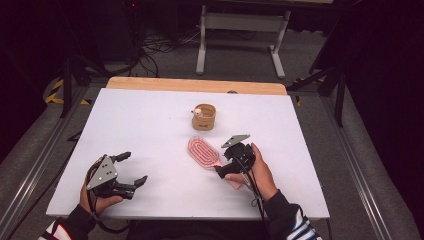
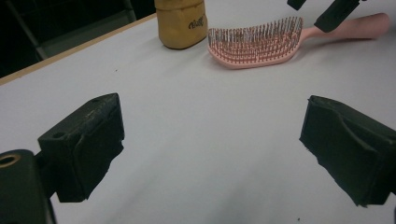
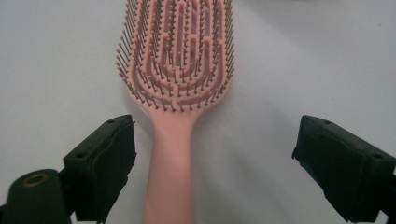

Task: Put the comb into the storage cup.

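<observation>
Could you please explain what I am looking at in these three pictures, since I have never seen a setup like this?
A person sits at a white table and holds a hand-operated claw in each hand. The high view looks down from above; the other two come from cameras riding on each claw, looking along its black jaws. The left claw is open, with bare table between its jaws. The right claw is open too, its jaws standing either side of the handle of a pink hairbrush without pressing on it. The brush lies flat, bristles up. Behind it stands a small tan cup. Nothing is held.
</observation>
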{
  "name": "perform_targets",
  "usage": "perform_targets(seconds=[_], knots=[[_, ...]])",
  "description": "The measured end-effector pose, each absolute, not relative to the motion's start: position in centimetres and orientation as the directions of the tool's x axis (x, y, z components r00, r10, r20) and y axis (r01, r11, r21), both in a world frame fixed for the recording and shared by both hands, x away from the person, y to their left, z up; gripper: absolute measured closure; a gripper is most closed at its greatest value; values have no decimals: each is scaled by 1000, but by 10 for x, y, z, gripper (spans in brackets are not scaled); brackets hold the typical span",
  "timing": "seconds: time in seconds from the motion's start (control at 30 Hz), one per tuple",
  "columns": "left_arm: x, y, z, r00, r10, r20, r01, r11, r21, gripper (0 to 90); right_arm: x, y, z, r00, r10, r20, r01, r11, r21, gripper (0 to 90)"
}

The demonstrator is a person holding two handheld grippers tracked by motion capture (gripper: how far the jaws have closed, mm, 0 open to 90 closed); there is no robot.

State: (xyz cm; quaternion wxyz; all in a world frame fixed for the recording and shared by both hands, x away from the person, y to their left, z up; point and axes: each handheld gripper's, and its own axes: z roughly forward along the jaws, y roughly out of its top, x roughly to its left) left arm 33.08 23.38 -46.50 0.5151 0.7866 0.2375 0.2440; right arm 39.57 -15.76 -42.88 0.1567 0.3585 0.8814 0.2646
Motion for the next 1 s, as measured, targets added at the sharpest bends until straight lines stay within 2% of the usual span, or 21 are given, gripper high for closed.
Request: perform_targets(seconds=[0.33, 0.77, 0.87, 1.0], knots=[[331, 234, -465, 771, 622, 135, 124, -355, 927, 69, 405, -140, -446, -706, 703, -84, 581, 643, 498, 157], [332, 233, -466, 777, 616, 130, 131, -360, 924, 65, 411, -143, -450, -705, 708, -39, 606, 631, 485, 129], [332, 232, -467, 779, 614, 130, 130, -361, 924, 65, 411, -143, -449, -713, 700, -38, 599, 636, 487, 160], [332, 232, -467, 779, 614, 129, 131, -360, 924, 65, 407, -142, -447, -730, 682, -40, 577, 646, 499, 302]])
